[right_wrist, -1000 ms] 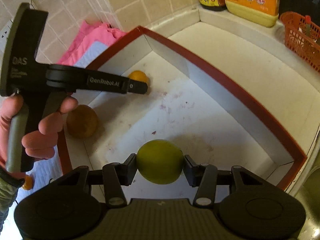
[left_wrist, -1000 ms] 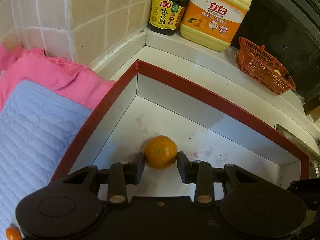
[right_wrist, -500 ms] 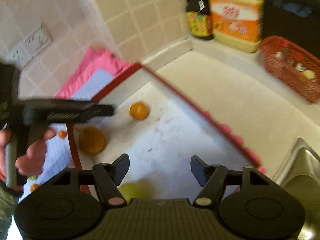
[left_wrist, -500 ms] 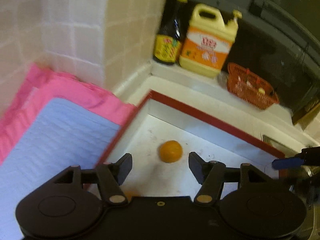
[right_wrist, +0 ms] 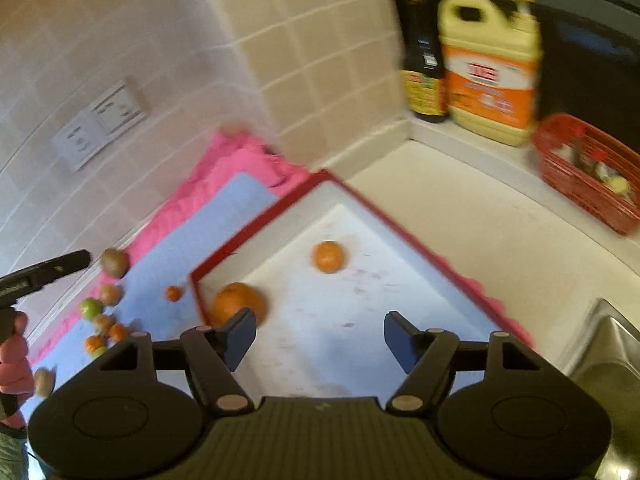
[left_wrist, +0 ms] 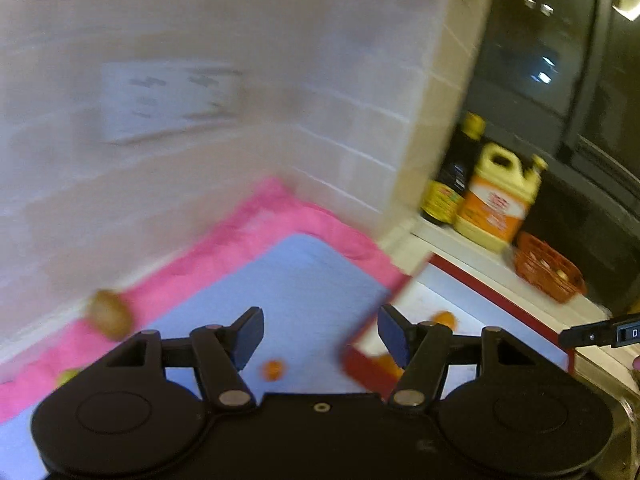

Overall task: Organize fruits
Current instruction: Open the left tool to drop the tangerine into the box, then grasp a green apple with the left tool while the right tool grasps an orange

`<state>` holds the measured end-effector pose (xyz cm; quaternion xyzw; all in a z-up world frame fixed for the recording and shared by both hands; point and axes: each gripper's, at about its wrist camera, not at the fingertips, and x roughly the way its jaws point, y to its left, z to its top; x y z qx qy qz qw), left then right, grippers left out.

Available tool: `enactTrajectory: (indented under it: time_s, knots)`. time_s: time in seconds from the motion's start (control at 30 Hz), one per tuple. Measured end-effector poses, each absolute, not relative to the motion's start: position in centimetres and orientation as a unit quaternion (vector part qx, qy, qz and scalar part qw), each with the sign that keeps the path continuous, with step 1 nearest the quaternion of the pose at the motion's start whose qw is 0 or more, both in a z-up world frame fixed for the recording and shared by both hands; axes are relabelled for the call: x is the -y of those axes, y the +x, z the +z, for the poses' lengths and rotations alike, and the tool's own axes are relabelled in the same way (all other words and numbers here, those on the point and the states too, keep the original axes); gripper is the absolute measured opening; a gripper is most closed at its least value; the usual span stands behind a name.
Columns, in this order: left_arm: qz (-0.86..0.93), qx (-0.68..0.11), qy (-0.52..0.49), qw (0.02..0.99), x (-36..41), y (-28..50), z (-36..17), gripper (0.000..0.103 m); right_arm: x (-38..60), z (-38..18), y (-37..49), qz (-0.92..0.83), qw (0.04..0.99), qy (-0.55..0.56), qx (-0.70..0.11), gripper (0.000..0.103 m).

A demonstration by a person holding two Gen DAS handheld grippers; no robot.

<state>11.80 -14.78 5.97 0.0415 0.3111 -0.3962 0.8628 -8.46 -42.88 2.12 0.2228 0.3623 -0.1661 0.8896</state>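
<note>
Both claws are standing open and gripping nothing: the left claw [left_wrist: 320,334] is hanging over the blue mat [left_wrist: 304,280], the right claw [right_wrist: 320,334] over the red-rimmed tray [right_wrist: 404,236]. Inside the tray, a small orange [right_wrist: 328,256] and a larger orange [right_wrist: 236,302] are lying; other fruits [right_wrist: 102,316] are sitting on the mat to the left.

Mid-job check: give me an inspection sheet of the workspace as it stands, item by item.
Surface: pale counter; blue mat on a pink cloth.
Job's things: red-rimmed tray holds a small orange and a large orange; several loose fruits lie on the mat.
Clutter: dark sauce bottle, yellow detergent jug, red basket.
Grippers: left claw and right claw both open, empty.
Cables: nothing seen.
Surroundings: tiled wall, wall sockets, sink edge.
</note>
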Motion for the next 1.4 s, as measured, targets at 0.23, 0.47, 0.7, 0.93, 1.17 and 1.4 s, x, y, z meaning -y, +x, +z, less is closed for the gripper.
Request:
enactTrajectory:
  time_s: [0.23,0.47,0.7,0.93,1.17,1.4]
  knots:
    - [-0.301,-0.259,0.006,0.918,3.4,11.0,10.3,0.079,37.3,5.0,-4.3,-0.102,0.913,0.176,-0.353,0.078]
    - [-0.252,-0.265,-0.045,0.93,-3.5,11.0,10.3,0.08,32.1,5.9,-0.3,-0.038,0.92,0.152,-0.359,0.079]
    - [-0.228,-0.296,-0.023,0.928,-3.6,12.7,7.9,0.08,27.9,4.9,3.4,0.009,0.91,0.143,-0.388,0.079]
    - [-0.241,-0.361,-0.029,0.9,-2.0,17.5,3.1,0.08,24.9,1.3,7.1,0.025,0.894,0.16,-0.419,0.079]
    - [-0.211,-0.424,-0.053,0.879,-1.1,23.7,-3.9,0.079,21.4,-5.8,11.2,0.026,0.882,0.147,-0.447,0.074]
    - [-0.235,-0.445,-0.099,0.858,-0.6,26.6,-6.9,0.08,20.0,-8.2,15.3,0.015,0.89,0.121,-0.44,0.073]
